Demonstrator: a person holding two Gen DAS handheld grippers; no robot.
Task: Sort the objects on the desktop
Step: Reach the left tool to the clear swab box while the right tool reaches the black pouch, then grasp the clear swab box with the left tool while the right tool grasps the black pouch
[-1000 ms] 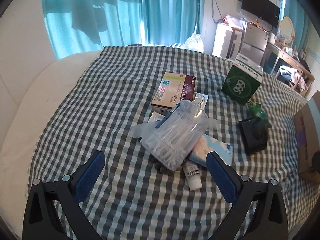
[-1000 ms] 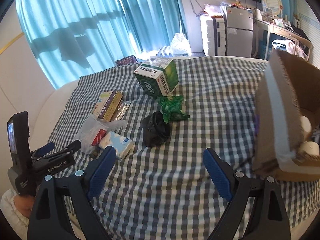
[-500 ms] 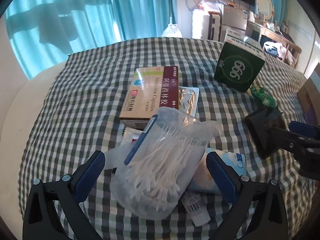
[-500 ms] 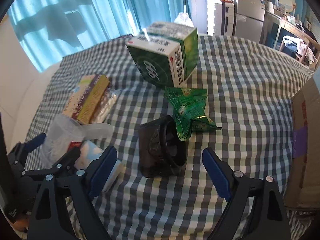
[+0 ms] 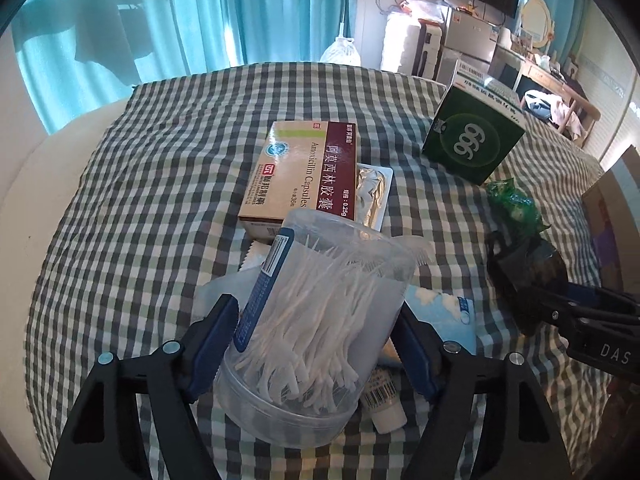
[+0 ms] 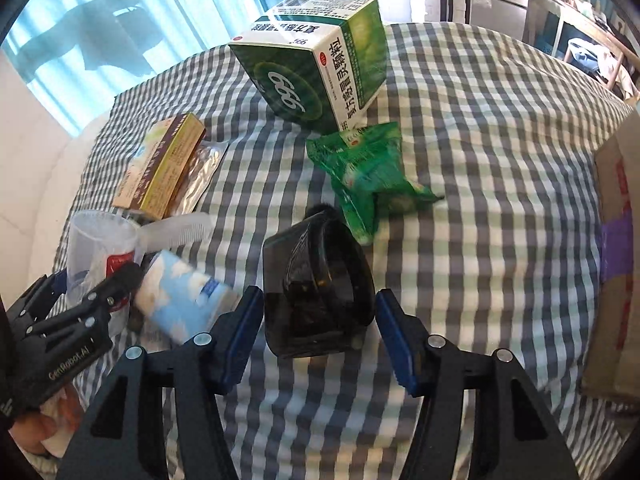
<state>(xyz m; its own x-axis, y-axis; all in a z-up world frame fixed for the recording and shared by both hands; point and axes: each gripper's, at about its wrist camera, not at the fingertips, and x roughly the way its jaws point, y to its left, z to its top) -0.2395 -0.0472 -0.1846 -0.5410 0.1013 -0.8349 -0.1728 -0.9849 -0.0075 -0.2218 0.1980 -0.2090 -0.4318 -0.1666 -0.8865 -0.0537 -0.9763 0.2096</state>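
Left wrist view showed our left gripper (image 5: pixel 314 344) astride the clear tub (image 5: pixel 316 320) of white picks, which lay tilted on the checked cloth (image 5: pixel 152 184). Its jaws had just been closing with the tub between them; the blue pads (image 5: pixel 214 336) stood right against the tub's sides, but we could not tell whether they were pressing yet. Under and beside the tub we saw a blue-and-white pack (image 5: pixel 448 312) and a small white tube (image 5: pixel 384 404). Beyond it lay the capsule box (image 5: pixel 304 176) on a foil sheet (image 5: pixel 372 192), and farther right stood the green box (image 5: pixel 472 136).

Right wrist view showed our right gripper (image 6: pixel 318 332) around the black pouch (image 6: pixel 316 284) in mid-cloth. Those jaws had also just been closing, with the pouch between them; the left pad looked about touching it, while a thin gap seemed to remain at the right pad (image 6: pixel 394 344), so we took it as not yet clamped. A green sachet (image 6: pixel 368 176) lay just behind the pouch, touching it, and a cardboard box (image 6: pixel 616 240) sat at the right edge.
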